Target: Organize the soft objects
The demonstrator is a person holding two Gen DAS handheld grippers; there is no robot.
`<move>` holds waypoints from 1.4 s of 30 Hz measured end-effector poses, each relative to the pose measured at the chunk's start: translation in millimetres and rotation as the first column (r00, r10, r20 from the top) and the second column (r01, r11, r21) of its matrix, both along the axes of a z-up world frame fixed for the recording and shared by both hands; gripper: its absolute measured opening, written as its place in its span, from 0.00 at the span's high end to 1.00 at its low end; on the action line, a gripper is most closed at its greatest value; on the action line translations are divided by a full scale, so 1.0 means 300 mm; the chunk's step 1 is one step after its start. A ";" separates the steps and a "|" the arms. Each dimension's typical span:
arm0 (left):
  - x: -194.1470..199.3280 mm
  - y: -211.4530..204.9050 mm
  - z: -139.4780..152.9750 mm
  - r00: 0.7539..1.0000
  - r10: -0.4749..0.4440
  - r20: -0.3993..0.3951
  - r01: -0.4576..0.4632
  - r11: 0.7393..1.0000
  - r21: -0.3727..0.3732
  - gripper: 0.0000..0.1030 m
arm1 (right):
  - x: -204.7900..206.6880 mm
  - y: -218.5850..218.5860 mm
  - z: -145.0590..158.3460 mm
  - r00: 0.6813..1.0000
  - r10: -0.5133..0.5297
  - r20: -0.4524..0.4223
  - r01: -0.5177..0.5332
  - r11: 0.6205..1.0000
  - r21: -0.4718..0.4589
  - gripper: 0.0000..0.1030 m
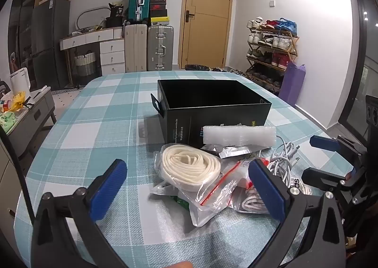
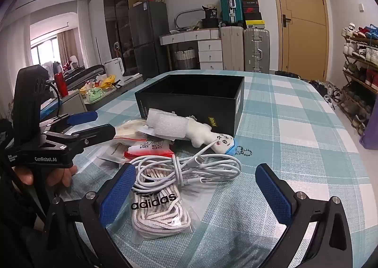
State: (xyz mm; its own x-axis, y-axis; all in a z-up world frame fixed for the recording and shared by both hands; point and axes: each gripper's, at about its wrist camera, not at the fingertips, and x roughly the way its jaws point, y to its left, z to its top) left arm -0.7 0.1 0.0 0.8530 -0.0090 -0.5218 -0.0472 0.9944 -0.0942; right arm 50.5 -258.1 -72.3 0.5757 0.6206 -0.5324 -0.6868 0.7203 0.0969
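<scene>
The left gripper [image 1: 189, 187] has its fingers spread wide and holding nothing, hovering just above the bagged cream cord [image 1: 190, 168], which lies between the blue pads. The right gripper [image 2: 196, 194] is likewise spread and empty over the bag of white laces [image 2: 158, 211] and the coiled white cable [image 2: 189, 167] resting partly on it. Beyond them lie a foam sheet [image 2: 165, 126] and a small plush keychain [image 2: 212, 139], all heaped on the counter [image 2: 295, 126] against the near wall of the black box [image 2: 196, 100], which looks empty. The bags are slick and overlapping, so a pinch may slide off the plastic, or lift a neighbour along and spill it. The loose cable could snag on the laces bag and drag it; the two grippers, close together, might also collide
</scene>
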 end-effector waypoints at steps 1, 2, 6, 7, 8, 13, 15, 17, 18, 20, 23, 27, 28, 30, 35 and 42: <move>0.002 0.001 -0.001 1.000 0.003 -0.009 -0.003 1.000 -0.006 0.00 | -0.001 -0.002 0.001 1.000 -0.001 0.008 0.001 1.000 0.011 0.00; 0.001 0.001 -0.001 1.000 0.004 -0.009 -0.004 1.000 -0.003 0.00 | -0.001 -0.002 0.001 1.000 -0.002 0.006 0.002 1.000 0.007 0.00; 0.000 0.002 -0.002 1.000 0.003 -0.008 -0.003 1.000 0.001 0.00 | -0.001 0.000 0.000 1.000 -0.002 0.004 0.002 1.000 0.001 0.00; 0.000 0.003 -0.002 1.000 0.002 -0.008 -0.002 1.000 0.001 0.00 | -0.001 0.000 0.000 1.000 -0.001 0.003 0.001 1.000 0.000 0.00; 0.000 0.004 -0.003 1.000 0.001 -0.009 -0.001 1.000 0.001 0.00 | -0.001 0.000 0.000 1.000 -0.001 0.005 0.001 1.000 0.000 0.00; 0.003 0.005 -0.001 1.000 0.006 -0.011 -0.006 1.000 -0.002 0.00 | 0.004 -0.002 -0.003 1.000 0.000 0.001 0.000 1.000 0.001 0.00; 0.003 0.003 -0.002 1.000 0.006 -0.010 -0.006 1.000 0.000 0.00 | 0.002 -0.001 -0.005 1.000 -0.001 0.002 0.001 1.000 0.000 0.00; 0.003 0.007 0.000 1.000 0.006 -0.011 -0.006 1.000 -0.005 0.00 | 0.003 -0.001 -0.006 1.000 0.000 0.002 0.000 1.000 0.001 0.00; 0.003 0.007 0.000 1.000 0.006 -0.011 -0.006 1.000 -0.005 0.00 | 0.004 0.000 -0.005 1.000 0.001 -0.002 -0.001 1.000 -0.001 0.00; 0.008 0.008 -0.006 1.000 0.007 -0.011 -0.007 1.000 -0.005 0.00 | 0.002 -0.001 -0.006 1.000 0.000 0.000 0.000 1.000 0.001 0.00; 0.008 0.009 -0.006 1.000 0.007 -0.010 -0.007 1.000 -0.005 0.00 | 0.001 -0.012 -0.004 1.000 -0.001 0.001 0.001 1.000 0.001 0.00; 0.004 0.012 -0.005 1.000 0.007 -0.009 -0.007 1.000 -0.004 0.00 | 0.000 -0.002 -0.006 1.000 -0.003 -0.001 0.003 1.000 -0.001 0.00; 0.005 0.009 -0.004 1.000 0.007 -0.009 -0.007 1.000 -0.004 0.00 | -0.002 -0.001 -0.004 1.000 -0.002 -0.003 0.002 1.000 -0.001 0.00; 0.004 0.009 -0.005 1.000 0.007 -0.009 -0.007 1.000 -0.002 0.00 | -0.002 -0.001 -0.005 1.000 -0.003 -0.003 0.003 1.000 -0.001 0.00; 0.004 0.008 -0.004 1.000 0.008 -0.009 -0.008 1.000 -0.003 0.00 | -0.001 -0.001 -0.005 1.000 -0.002 -0.003 0.002 1.000 0.001 0.00; 0.004 0.008 -0.005 1.000 0.008 -0.009 -0.008 1.000 -0.001 0.00 | 0.000 -0.001 -0.006 1.000 -0.002 -0.004 0.002 1.000 0.001 0.00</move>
State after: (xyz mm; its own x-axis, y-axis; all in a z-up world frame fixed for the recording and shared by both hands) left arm 0.6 2.4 -1.4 0.8481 -0.0028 -0.5298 -0.0559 0.9939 -0.0947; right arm 50.4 -258.3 -74.0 0.5748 0.6202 -0.5338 -0.6854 0.7213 0.1001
